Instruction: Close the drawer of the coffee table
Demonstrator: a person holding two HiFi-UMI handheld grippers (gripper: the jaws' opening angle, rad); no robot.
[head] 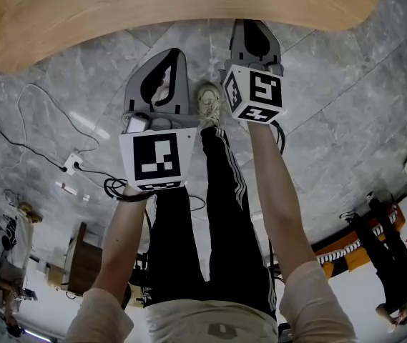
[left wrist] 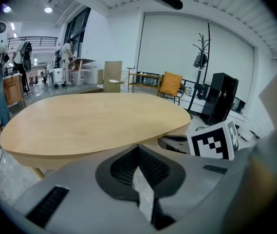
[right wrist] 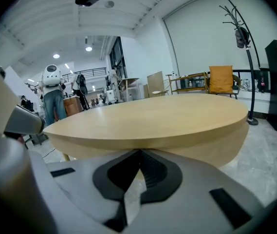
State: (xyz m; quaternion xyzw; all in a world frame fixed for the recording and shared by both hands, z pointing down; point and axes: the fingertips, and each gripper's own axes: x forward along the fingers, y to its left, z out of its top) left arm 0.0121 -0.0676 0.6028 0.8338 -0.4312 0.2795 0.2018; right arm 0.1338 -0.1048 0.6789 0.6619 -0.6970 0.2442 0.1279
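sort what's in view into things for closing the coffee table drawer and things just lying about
For the job:
light wooden oval coffee table (drawer itself not visible)
left hand-held gripper, shut
right hand-held gripper, shut

Lying about:
white power strip on the floor
mustard-yellow chair
tall black cabinet

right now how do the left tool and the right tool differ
The right tool reaches nearer the coffee table edge than the left tool. The left tool's marker cube faces the head camera squarely; the right tool's marker cube is turned, showing several faces. Both have jaws shut, holding nothing.
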